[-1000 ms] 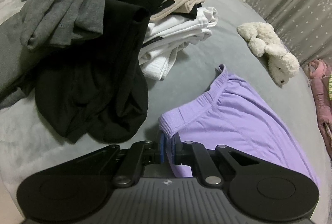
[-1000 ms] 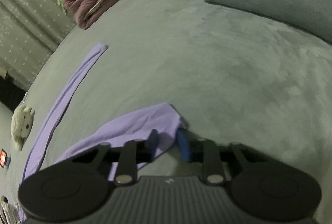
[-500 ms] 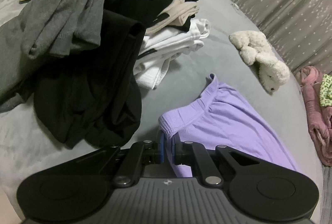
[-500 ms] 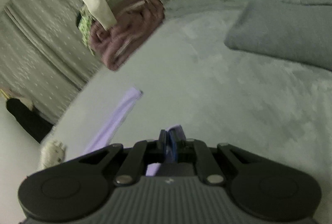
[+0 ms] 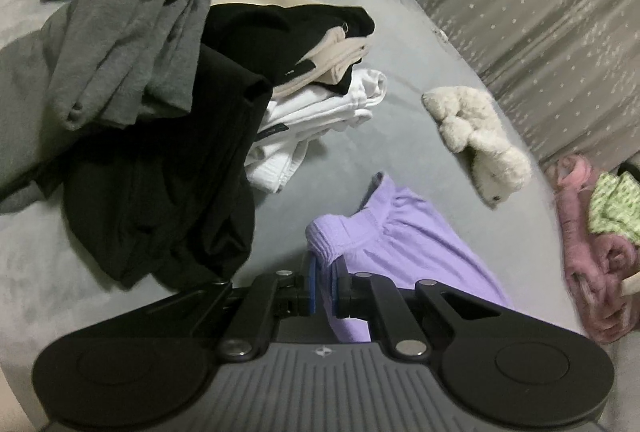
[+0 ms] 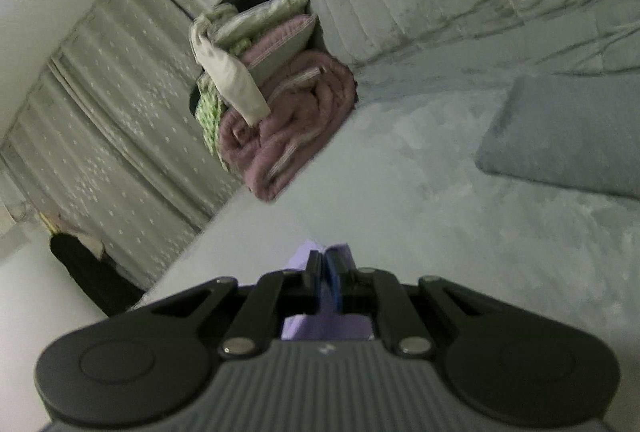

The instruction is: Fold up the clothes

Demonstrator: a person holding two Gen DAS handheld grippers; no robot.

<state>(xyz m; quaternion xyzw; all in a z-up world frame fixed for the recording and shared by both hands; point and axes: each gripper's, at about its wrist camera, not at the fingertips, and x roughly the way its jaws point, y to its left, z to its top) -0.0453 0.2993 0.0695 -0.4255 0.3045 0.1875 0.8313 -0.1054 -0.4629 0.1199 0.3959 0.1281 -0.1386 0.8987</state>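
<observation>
On the grey bed (image 5: 380, 80), a grey garment (image 5: 132, 32) and black garment (image 5: 168, 192) lie left, beside folded white clothes (image 5: 320, 112). The left gripper (image 5: 323, 286) has its fingers clamped on the purple shorts (image 5: 404, 244) at the waistband; the right gripper (image 6: 327, 284) pinches their other end.

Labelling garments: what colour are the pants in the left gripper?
Lilac pants, plain; clearest in the left wrist view.

Left gripper (image 5: 323, 282) and right gripper (image 6: 325, 282) — both clamped.
</observation>
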